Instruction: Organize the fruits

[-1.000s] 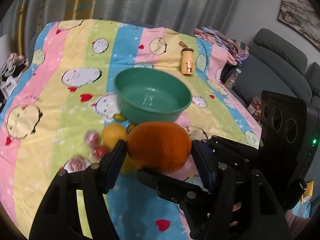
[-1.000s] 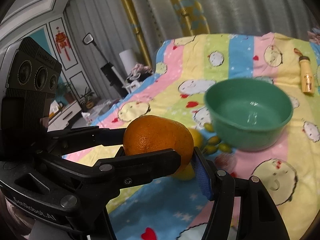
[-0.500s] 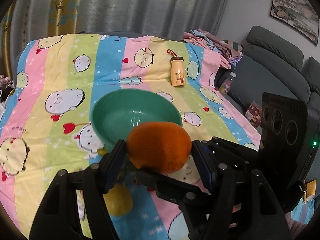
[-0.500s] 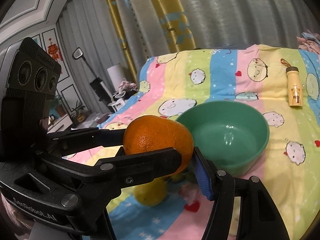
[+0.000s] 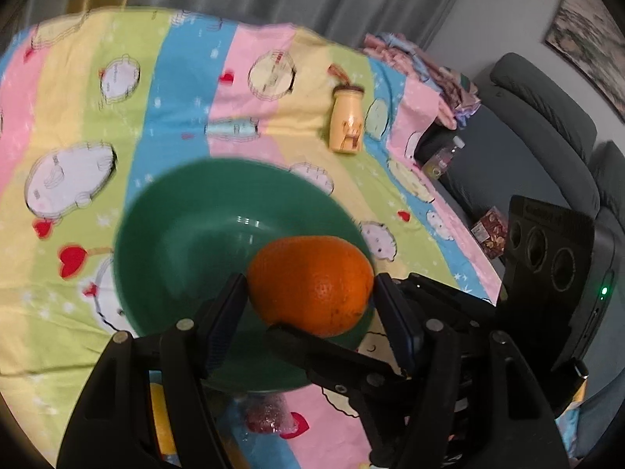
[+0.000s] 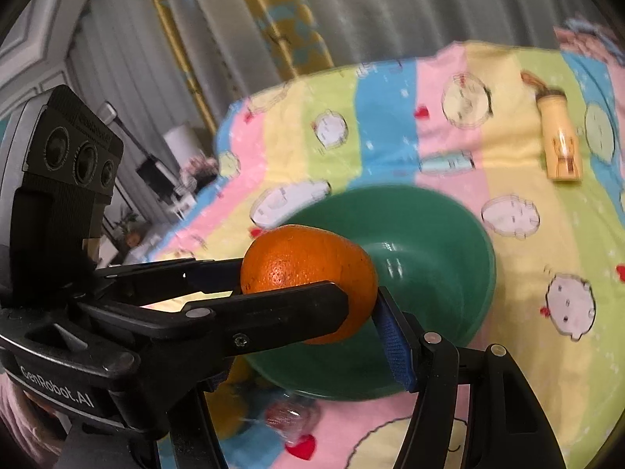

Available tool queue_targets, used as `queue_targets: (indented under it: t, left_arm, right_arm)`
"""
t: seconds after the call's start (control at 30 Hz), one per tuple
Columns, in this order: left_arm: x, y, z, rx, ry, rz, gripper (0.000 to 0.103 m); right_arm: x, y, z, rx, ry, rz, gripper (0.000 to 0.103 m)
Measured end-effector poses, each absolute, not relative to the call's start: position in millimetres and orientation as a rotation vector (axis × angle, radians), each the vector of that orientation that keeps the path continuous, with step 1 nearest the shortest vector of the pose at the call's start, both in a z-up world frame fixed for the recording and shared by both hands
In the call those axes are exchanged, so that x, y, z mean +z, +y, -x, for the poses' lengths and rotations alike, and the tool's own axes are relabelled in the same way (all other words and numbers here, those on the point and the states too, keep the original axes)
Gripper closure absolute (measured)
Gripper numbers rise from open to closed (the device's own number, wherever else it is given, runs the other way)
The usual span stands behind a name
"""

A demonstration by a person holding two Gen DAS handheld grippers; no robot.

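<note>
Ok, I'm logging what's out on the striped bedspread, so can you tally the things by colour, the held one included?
Orange: 1, the orange
Green: 1, the bowl
Yellow: 2, the bottle and a blurred fruit
Red: 1, a wrapped item
Total: 5 in view

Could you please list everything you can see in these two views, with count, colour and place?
orange: one, orange, clamped by both grippers over the bowl's near side
bowl: one, green, nothing visible inside, mid-cloth
cloth: one, pastel stripes with cartoon faces
bottle: one, pale yellow, lying beyond the bowl
wrapped fruit: one visible, red, in front of the bowl
sofa: one, grey, right edge
left gripper: black, blue pads
right gripper: black, blue pads
</note>
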State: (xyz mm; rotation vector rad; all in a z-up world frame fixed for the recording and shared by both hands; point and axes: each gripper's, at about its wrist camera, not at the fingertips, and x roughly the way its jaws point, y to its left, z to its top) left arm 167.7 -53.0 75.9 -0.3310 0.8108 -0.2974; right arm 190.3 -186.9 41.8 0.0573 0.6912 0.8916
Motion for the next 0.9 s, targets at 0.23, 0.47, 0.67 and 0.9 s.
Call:
queue_targets:
  t: [0.23, 0.47, 0.67, 0.9]
  left_arm:
    - [61, -51, -176, -0.296, 0.854, 0.381, 0.037]
    - [60, -48, -180, -0.241, 0.856, 0.364, 0.033]
    - [73, -36, -170, -0.197, 0.803, 0.367, 0.019]
    - [94, -15, -139, -0.105, 0.737, 0.341, 0.006]
  right_arm:
    - [26, -177, -195, 0.834, 0.755, 0.019, 0.037]
    - [31, -180, -194, 0.804, 0.739, 0.024, 0.037]
    - [36, -188, -191, 0.77, 0.728, 0.024, 0.033]
    - [48, -204, -181, 0.759, 0.69, -0.011, 0.032]
